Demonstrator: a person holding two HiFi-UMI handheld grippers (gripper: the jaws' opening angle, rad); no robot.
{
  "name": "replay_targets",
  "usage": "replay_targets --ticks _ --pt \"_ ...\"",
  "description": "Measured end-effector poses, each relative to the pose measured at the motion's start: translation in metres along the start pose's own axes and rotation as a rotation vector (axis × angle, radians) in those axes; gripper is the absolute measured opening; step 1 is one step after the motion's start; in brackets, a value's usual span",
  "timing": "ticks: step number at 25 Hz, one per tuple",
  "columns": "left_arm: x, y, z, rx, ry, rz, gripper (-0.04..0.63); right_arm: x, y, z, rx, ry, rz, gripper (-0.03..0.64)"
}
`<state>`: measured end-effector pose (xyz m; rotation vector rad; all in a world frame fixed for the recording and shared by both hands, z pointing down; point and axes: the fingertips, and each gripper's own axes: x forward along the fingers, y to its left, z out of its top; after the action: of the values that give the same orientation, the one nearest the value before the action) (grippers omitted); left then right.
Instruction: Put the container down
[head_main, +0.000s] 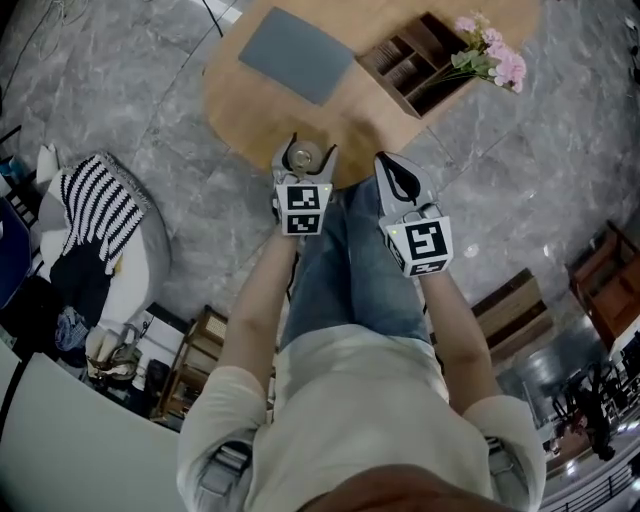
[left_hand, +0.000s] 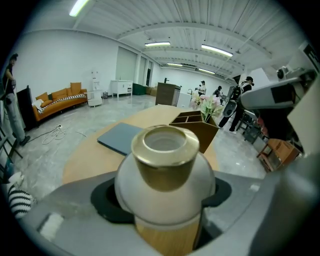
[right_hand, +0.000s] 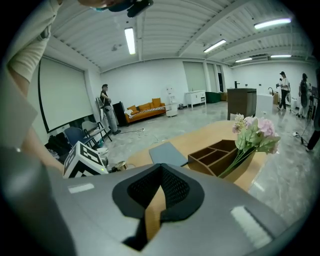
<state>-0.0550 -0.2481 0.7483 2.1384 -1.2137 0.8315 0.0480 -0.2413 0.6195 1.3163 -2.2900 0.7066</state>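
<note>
The container (left_hand: 165, 172) is a round white jar with a gold cap, and it fills the middle of the left gripper view. My left gripper (left_hand: 162, 200) is shut on its white body, a black pad on each side. In the head view the container (head_main: 306, 156) and left gripper (head_main: 305, 151) sit over the near edge of the round wooden table (head_main: 250, 115). I cannot tell whether the jar touches the tabletop. My right gripper (head_main: 398, 178) hovers just to the right, off the table's edge. The right gripper (right_hand: 160, 172) is shut with nothing in it.
On the table lie a grey flat pad (head_main: 297, 52), a wooden divided box (head_main: 412, 62) and pink flowers (head_main: 492, 50). A striped cloth on a white cushion (head_main: 100, 225) lies on the floor at left. Wooden furniture (head_main: 515, 310) stands at right. People stand far off in the hall.
</note>
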Motion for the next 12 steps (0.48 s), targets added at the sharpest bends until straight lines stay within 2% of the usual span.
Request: replay_targets --ticks 12 --pt "0.05 0.007 -0.019 0.005 -0.001 0.041 0.342 0.02 -0.012 -0.039 0.036 0.054 0.03 -0.002"
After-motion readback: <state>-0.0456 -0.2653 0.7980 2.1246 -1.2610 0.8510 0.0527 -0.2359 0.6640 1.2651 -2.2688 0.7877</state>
